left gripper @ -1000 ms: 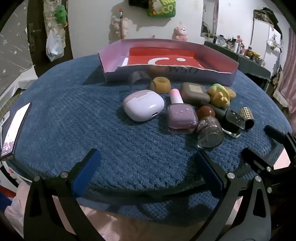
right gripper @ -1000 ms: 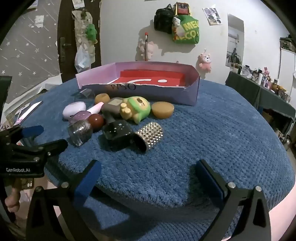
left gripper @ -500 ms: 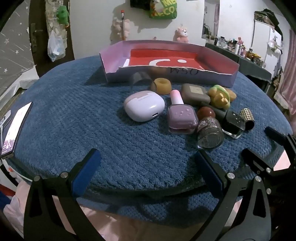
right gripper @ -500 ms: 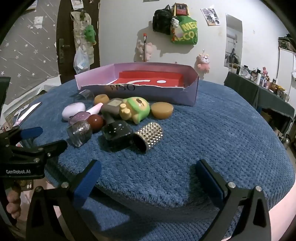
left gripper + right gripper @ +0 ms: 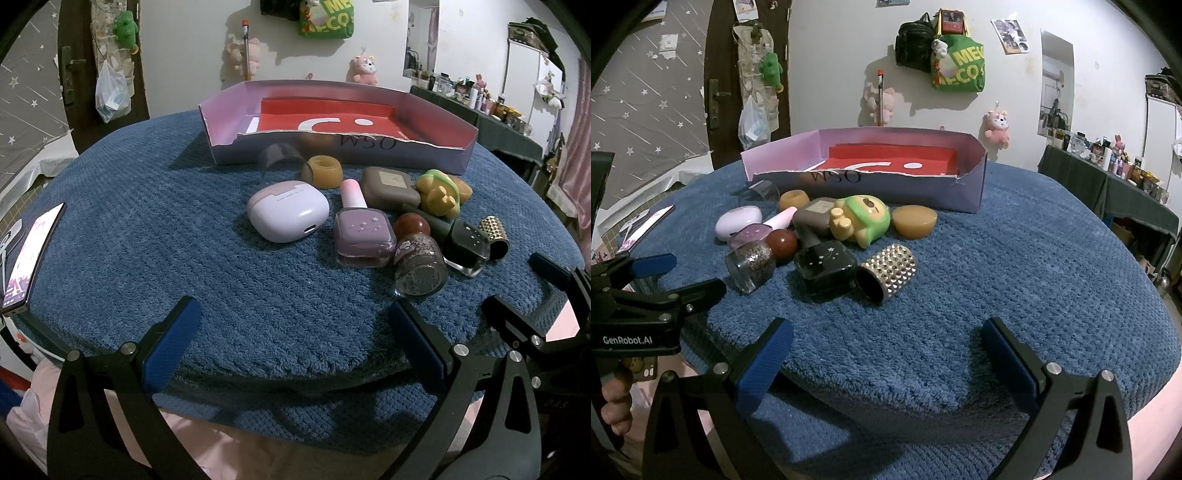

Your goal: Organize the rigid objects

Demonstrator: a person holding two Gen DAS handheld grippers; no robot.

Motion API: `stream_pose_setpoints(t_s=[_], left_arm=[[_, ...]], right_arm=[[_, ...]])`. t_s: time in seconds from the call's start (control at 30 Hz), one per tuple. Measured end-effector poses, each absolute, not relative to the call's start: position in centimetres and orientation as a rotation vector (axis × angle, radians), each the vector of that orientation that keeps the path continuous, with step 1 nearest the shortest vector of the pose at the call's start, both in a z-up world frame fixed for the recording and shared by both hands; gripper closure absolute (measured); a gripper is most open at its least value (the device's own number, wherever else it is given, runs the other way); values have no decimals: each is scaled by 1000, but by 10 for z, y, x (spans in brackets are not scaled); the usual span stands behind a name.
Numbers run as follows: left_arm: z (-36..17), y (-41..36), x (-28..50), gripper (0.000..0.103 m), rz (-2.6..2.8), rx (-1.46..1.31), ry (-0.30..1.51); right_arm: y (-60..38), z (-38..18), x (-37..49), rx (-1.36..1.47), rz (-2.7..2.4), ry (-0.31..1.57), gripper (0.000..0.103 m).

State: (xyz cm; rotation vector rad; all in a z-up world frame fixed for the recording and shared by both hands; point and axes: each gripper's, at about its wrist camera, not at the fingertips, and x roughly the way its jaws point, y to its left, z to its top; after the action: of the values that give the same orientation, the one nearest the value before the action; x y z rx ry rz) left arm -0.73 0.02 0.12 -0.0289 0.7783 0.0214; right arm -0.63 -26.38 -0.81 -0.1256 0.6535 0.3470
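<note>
Blue pads, left gripper (image 5: 291, 332): jaws apart, holding nothing.
Right gripper (image 5: 886, 350): jaws apart, holding nothing.
Clutter: white earbud case (image 5: 288, 210), purple polish bottle (image 5: 364, 236), ahead of left gripper.
Studded cap (image 5: 886, 273): ahead of right gripper.
Box (image 5: 340, 158): beyond clutter.

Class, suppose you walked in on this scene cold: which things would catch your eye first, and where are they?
A huddle of small things sits mid-table on the blue cloth: a green toy figure, a studded gold cap lying on its side, a black nail polish bottle and a lilac earbud case. Behind them stands the shallow purple box with its red floor. Both the left gripper and the right gripper hover open at the near edge.
</note>
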Motion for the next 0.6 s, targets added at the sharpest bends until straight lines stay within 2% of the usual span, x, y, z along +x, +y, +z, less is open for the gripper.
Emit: stream_pose_setpoints(t_s=[0.6], left_arm=[[0,0,-8,0,22,-29,776]], right_arm=[[-264,-9,-7,-126,347,652,0]])
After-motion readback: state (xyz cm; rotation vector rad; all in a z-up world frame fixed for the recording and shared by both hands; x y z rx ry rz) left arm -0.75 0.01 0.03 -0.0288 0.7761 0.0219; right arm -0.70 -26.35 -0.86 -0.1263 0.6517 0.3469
